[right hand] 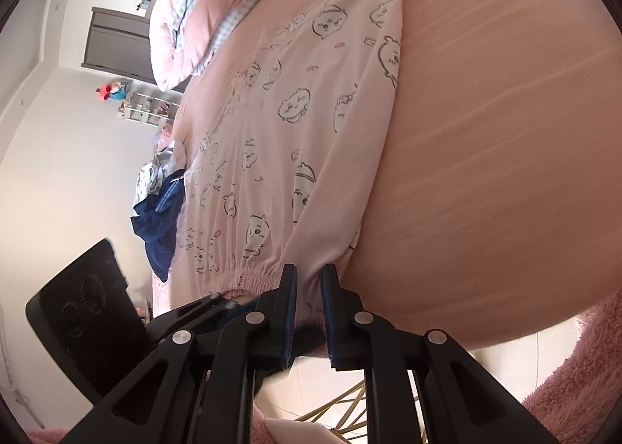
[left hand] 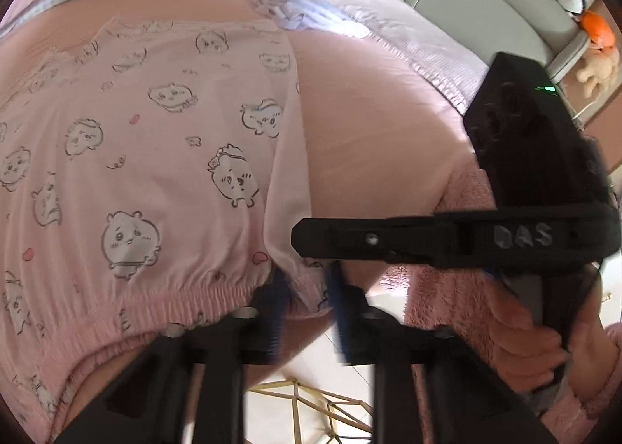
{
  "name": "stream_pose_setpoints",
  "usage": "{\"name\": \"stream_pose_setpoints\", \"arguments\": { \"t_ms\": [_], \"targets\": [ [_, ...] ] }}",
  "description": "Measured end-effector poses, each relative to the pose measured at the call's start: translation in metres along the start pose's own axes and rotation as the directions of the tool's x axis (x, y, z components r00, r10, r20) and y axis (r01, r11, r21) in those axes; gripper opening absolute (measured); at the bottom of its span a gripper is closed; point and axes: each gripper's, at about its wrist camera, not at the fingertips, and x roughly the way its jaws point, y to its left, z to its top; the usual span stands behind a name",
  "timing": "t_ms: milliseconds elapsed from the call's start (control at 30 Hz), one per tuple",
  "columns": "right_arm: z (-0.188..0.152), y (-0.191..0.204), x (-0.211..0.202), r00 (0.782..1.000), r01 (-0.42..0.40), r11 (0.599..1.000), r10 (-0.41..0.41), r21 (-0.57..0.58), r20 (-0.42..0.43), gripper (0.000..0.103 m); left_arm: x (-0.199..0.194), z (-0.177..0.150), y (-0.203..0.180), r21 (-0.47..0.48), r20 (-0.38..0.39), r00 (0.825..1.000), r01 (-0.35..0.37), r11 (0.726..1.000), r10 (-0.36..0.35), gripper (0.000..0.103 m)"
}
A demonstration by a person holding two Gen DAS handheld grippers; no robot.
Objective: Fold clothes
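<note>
The left gripper (left hand: 307, 304) is seen at the near edge of the bed, its blue-padded fingers (left hand: 278, 312) set a little apart with a bunch of the garment's hem lying between them; whether the cloth is actually pinched cannot be told, since the pads are blurred and a gap shows between them. The right gripper (right hand: 309, 288) is placed at the same gathered hem, just beside the left one, and a fold of pale cloth is seen caught between its fingers (right hand: 288, 288), which stand narrowly apart around it; it is judged to be clamped on the hem. The right tool is also seen from the left wrist view, held in a hand (left hand: 525, 343) wearing a fluffy pink sleeve (left hand: 439, 288). The thing being worked, a pink printed pyjama top (right hand: 295, 125), is laid flat on the pink bed sheet (right hand: 486, 140), neckline away from the tongs and elastic hem (left hand: 186, 300) at the near edge. One long side is already seen turned in over the body, giving a straight folded edge toward the bare sheet, so a lengthwise fold appears to be in place. What is judged to remain is the cross fold, hem carried toward the neckline. Further clothes, a dark blue piece (right hand: 161, 222) and a pale bundle (left hand: 287, 8), are lying unfolded on the bed.
</note>
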Motion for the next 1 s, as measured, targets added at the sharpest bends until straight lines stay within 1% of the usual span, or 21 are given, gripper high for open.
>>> {"name": "stream_pose_setpoints", "arguments": {
  "t_ms": [67, 100, 200, 300, 400, 533, 600, 667, 733, 800, 900, 1000],
  "targets": [
    [0.000, 0.002, 0.000, 1.000, 0.005, 1.000, -0.005, -0.004, 0.007, 0.012, 0.002, 0.003, 0.001, -0.010, -0.004, 1.000, 0.002, 1.000, -0.002, 0.013],
    [0.000, 0.002, -0.001, 1.000, 0.015, 1.000, -0.015, -0.001, 0.013, 0.012, 0.001, 0.004, 0.002, -0.019, 0.003, 1.000, 0.005, 1.000, -0.005, 0.009],
    [0.002, -0.006, -0.011, 0.999, 0.027, 0.999, -0.028, 0.022, 0.045, 0.012, -0.010, 0.004, 0.014, -0.097, 0.045, 0.998, 0.041, 0.994, -0.037, 0.007],
    [0.002, -0.009, -0.020, 0.996, 0.033, 0.999, -0.036, 0.032, 0.085, 0.012, -0.029, 0.006, 0.034, -0.193, 0.113, 0.991, 0.090, 0.977, -0.069, 0.007],
    [0.004, 0.003, -0.017, 0.995, 0.060, 0.998, -0.059, -0.016, 0.079, 0.012, -0.051, 0.008, 0.056, -0.275, 0.188, 0.978, 0.139, 0.951, -0.089, 0.007],
    [0.013, 0.035, -0.002, 0.997, 0.068, 0.990, -0.063, -0.126, 0.038, 0.012, -0.086, 0.004, 0.081, -0.338, 0.276, 0.961, 0.127, 0.932, -0.031, 0.007],
    [0.021, 0.056, 0.007, 0.998, 0.060, 0.979, -0.058, -0.192, 0.019, 0.012, -0.099, -0.005, 0.097, -0.383, 0.294, 0.956, 0.112, 0.917, 0.007, 0.007],
    [0.028, 0.079, 0.018, 0.998, 0.061, 0.962, -0.065, -0.266, -0.005, 0.012, -0.111, -0.014, 0.112, -0.427, 0.306, 0.951, 0.094, 0.900, 0.046, 0.007],
    [0.032, 0.106, 0.035, 0.995, 0.078, 0.935, -0.092, -0.345, -0.025, 0.012, -0.123, -0.032, 0.124, -0.467, 0.316, 0.946, 0.092, 0.880, 0.069, 0.007],
    [0.027, 0.117, 0.050, 0.992, 0.083, 0.920, -0.111, -0.382, -0.053, 0.012, -0.133, -0.050, 0.133, -0.501, 0.320, 0.943, 0.088, 0.861, 0.090, 0.007],
    [0.018, 0.129, 0.072, 0.986, 0.085, 0.900, -0.138, -0.428, -0.096, 0.012, -0.143, -0.071, 0.141, -0.533, 0.309, 0.942, 0.059, 0.844, 0.129, 0.007],
    [0.008, 0.141, 0.093, 0.976, 0.084, 0.878, -0.167, -0.472, -0.137, 0.012, -0.154, -0.091, 0.147, -0.562, 0.308, 0.937, 0.039, 0.826, 0.165, 0.007]
  ]
}}
